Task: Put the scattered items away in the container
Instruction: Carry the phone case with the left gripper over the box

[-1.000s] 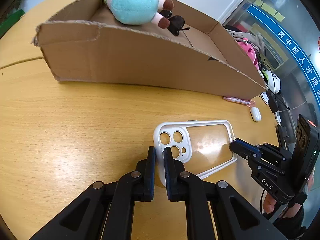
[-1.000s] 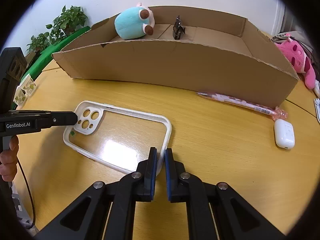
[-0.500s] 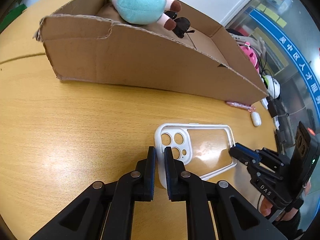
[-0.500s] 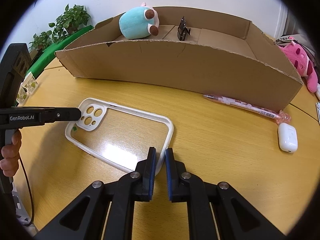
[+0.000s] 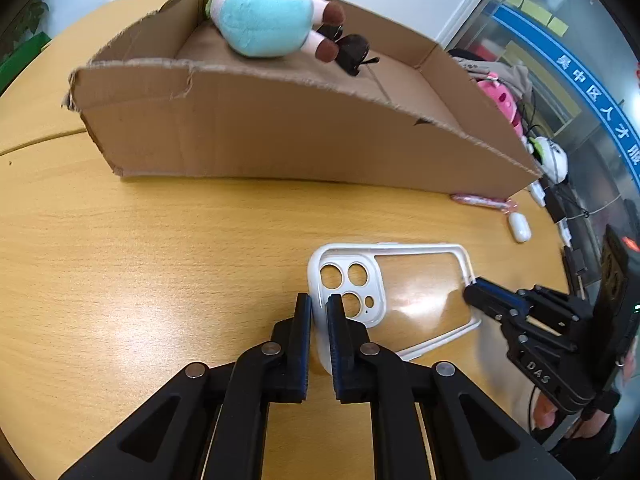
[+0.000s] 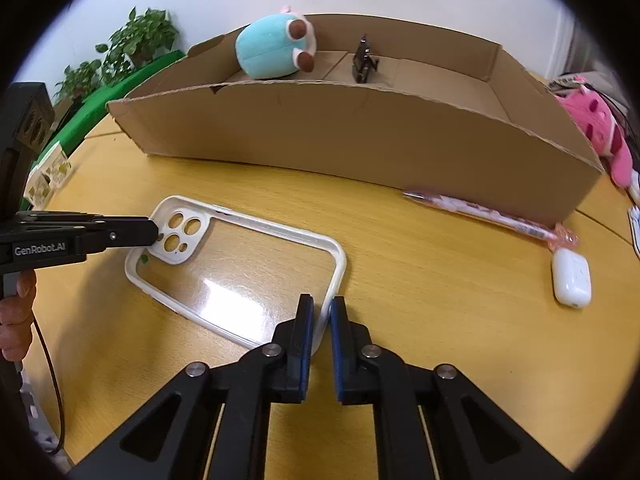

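Wooden tabletop fills both views. Left gripper [image 5: 319, 312] clamps the phone case [image 5: 404, 296] at its camera end; right gripper [image 6: 320, 320] pinches the opposite rim, sharing the thin, flexible shell. It seems barely lifted. Cardboard box [image 6: 360, 136] waits at twelve o'clock.

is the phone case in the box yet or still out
Out: the phone case is over the table before the cardboard box, pinched at both ends.
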Demonstrator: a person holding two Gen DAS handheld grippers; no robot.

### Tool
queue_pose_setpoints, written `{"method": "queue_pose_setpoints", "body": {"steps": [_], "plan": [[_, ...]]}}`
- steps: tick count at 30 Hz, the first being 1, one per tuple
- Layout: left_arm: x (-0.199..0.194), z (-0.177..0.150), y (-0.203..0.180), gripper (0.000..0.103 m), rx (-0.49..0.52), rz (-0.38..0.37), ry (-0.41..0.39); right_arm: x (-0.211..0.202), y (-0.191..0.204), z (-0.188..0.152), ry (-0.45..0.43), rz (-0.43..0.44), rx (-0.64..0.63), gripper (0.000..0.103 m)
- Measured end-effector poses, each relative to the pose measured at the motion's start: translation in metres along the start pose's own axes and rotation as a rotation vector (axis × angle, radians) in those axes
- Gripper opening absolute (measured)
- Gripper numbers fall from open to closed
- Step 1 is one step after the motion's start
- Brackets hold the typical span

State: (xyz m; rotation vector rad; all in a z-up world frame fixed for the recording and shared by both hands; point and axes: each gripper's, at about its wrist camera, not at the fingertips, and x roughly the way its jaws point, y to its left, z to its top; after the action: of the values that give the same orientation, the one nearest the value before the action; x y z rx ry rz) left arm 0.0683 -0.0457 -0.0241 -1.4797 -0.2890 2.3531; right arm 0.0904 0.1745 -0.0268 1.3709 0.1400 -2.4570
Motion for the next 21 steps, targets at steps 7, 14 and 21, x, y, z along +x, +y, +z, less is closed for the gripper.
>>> {"method": "queue_pose_setpoints", "body": {"steps": [7, 14, 21], "plan": [[-0.038, 0.017, -0.014, 0.008, 0.041, 0.000, -0.105, -0.035, 0.001, 0.013, -0.114, 0.001, -0.002, 0.008], [-0.097, 0.067, -0.027, 0.008, 0.099, 0.025, -0.269, -0.070, 0.006, 0.067, -0.239, -0.005, -0.064, 0.008], [-0.135, 0.130, -0.034, 0.007, 0.145, 0.069, -0.365, -0.086, 0.003, 0.132, -0.312, 0.041, -0.071, 0.008]]}}
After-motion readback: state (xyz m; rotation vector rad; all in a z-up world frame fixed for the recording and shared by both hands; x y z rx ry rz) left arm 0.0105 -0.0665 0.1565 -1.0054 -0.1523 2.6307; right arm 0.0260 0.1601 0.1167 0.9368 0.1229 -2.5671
